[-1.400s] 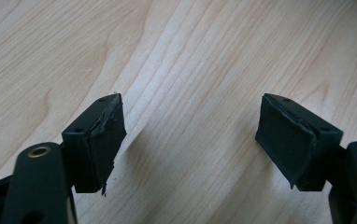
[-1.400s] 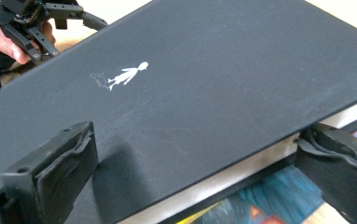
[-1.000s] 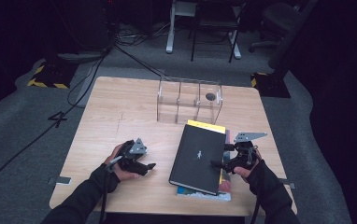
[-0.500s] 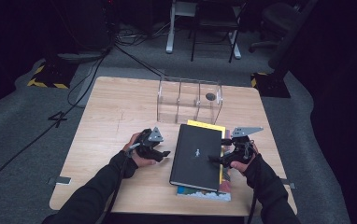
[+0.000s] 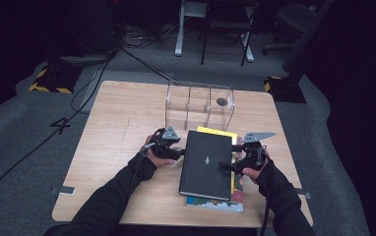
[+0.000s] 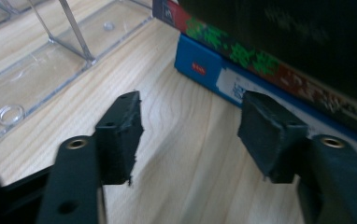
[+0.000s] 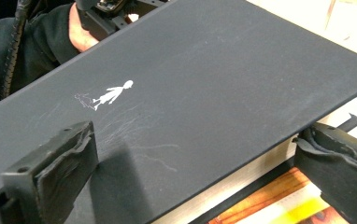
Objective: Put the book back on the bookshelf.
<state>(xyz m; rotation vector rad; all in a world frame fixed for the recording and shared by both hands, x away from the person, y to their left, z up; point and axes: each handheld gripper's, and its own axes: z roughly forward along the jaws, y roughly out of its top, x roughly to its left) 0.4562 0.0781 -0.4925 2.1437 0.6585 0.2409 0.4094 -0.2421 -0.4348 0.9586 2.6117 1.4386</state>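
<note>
Pale wood-grain table (image 5: 127, 118) bears a matte black, flat rectangular book (image 5: 206, 164).

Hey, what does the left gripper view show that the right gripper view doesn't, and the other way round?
Left gripper view: the clear acrylic organizer and the spine of the blue book low in the stack. Right gripper view: the white figure on the black book and an orange-and-yellow cover beneath it. Shared: the black book and the wooden table.
</note>
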